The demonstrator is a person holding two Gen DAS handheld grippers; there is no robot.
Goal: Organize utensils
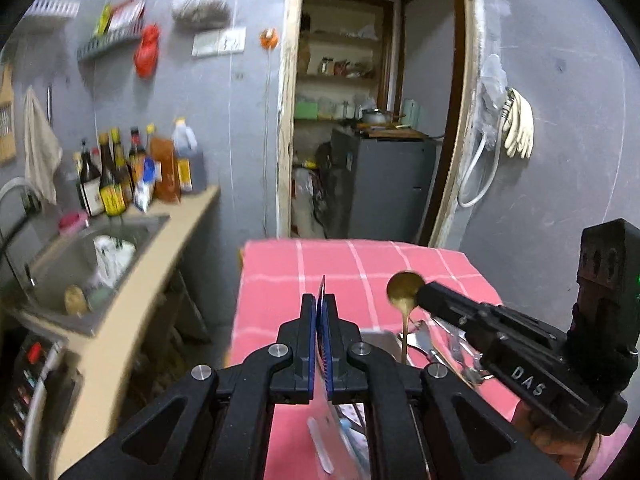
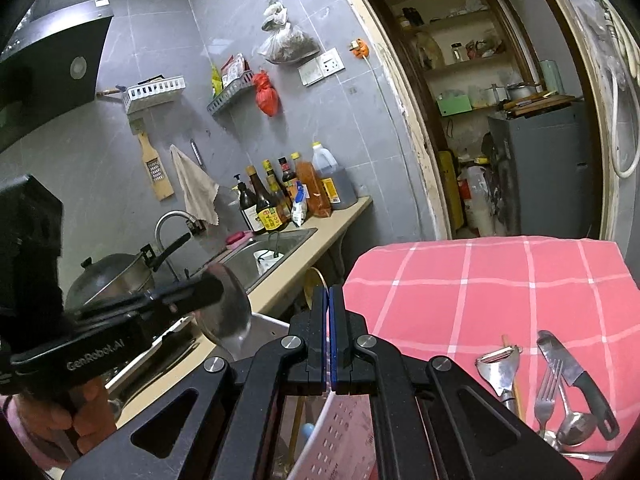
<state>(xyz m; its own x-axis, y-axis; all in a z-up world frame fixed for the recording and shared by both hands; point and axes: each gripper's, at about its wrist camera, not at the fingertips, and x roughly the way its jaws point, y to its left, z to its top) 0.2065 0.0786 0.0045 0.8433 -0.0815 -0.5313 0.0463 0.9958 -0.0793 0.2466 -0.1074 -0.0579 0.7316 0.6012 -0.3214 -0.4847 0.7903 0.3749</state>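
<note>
My left gripper (image 1: 321, 300) is shut on a steel ladle (image 2: 230, 316). The left wrist view shows it edge-on as a thin blade (image 1: 322, 283) sticking up between the pads. My right gripper (image 1: 421, 297) is shut on a gold spoon (image 1: 402, 286), bowl up and handle hanging down. Both are held above the near left part of a table with a pink checked cloth (image 2: 480, 280). A peeler (image 2: 500, 368), a fork (image 2: 548, 392), a black-handled knife (image 2: 576, 380) and a spoon (image 2: 576, 424) lie loose on the cloth at the right. A white perforated basket (image 2: 344, 432) sits under my right gripper (image 2: 330, 294).
A counter runs along the left with a sink (image 2: 296, 236), sauce bottles (image 2: 272, 204) and a lidded pot (image 2: 112, 276). Behind the table an open doorway shows a grey fridge (image 2: 548, 168) and shelves. The far half of the cloth is bare.
</note>
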